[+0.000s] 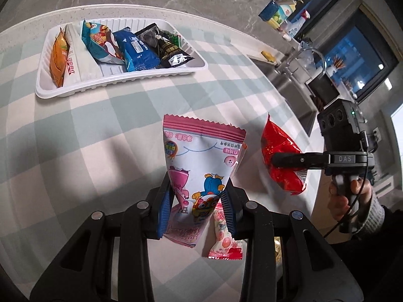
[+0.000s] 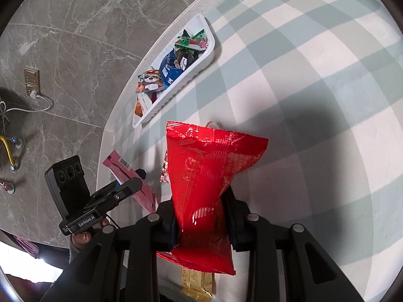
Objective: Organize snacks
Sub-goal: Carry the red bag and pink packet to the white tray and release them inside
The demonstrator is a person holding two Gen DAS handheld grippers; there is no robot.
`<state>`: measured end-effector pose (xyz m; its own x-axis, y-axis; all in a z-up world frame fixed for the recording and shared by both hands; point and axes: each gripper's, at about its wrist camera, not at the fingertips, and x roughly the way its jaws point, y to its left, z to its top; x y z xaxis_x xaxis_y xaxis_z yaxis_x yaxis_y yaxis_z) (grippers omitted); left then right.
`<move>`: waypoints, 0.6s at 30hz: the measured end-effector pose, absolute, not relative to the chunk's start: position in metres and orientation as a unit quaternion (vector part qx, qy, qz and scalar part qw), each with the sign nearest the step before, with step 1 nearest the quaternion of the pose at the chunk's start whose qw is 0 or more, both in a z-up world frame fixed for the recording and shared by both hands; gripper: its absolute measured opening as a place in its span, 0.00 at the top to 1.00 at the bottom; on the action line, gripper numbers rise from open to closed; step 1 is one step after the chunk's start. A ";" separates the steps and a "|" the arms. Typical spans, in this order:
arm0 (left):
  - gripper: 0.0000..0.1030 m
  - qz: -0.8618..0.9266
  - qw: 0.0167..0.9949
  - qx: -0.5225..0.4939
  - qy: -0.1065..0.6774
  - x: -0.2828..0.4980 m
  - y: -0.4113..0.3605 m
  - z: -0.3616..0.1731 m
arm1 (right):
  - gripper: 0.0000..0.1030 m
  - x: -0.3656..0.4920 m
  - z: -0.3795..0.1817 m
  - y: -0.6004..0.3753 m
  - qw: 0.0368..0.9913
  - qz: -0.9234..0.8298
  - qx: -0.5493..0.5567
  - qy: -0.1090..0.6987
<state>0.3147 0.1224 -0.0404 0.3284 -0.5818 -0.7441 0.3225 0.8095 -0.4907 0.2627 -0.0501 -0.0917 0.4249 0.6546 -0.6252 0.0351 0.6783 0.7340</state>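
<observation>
hand-held gripper left (image 1: pixel 199 196) clamps pink packet (image 1: pixel 201 156); right hand-held gripper (image 2: pixel 201 216) clamps red packet (image 2: pixel 209 176), both raised.

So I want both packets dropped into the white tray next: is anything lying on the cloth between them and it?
Nothing visible does. The left tool holds the pink cartoon packet and the right tool the red packet, both lifted. Only bare checked tablecloth lies before the white tray, whose front strip looks free.

The left gripper (image 1: pixel 197 209) has both fingers clamped on a pink snack packet (image 1: pixel 201 161). To its right, the right gripper (image 2: pixel 201 216) is clamped on a red snack packet (image 2: pixel 209 176).
</observation>
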 end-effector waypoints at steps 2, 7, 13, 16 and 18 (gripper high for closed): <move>0.70 -0.278 0.805 -0.142 0.505 0.316 0.126 -0.040 | 0.68 0.266 -0.090 -0.050 0.769 0.203 0.346 0.497; 0.73 -0.276 0.802 -0.176 0.499 0.320 0.136 -0.040 | 0.68 0.272 -0.086 -0.051 0.769 0.206 0.346 0.497; 0.74 -0.276 0.800 -0.215 0.488 0.330 0.147 -0.033 | 0.68 0.284 -0.076 -0.050 0.769 0.213 0.345 0.493; 0.74 -0.276 0.798 -0.234 0.482 0.335 0.153 -0.030 | 0.68 0.292 -0.073 -0.048 0.768 0.218 0.344 0.494; 0.74 -0.276 0.796 -0.247 0.479 0.338 0.156 -0.028 | 0.68 0.297 -0.072 -0.046 0.767 0.220 0.342 0.496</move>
<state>0.3379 0.1559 -0.0284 0.3892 -0.6755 -0.6263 0.2030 0.7260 -0.6570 0.2966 -0.0459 -0.0718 0.4120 0.6768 -0.6101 0.0021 0.6689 0.7434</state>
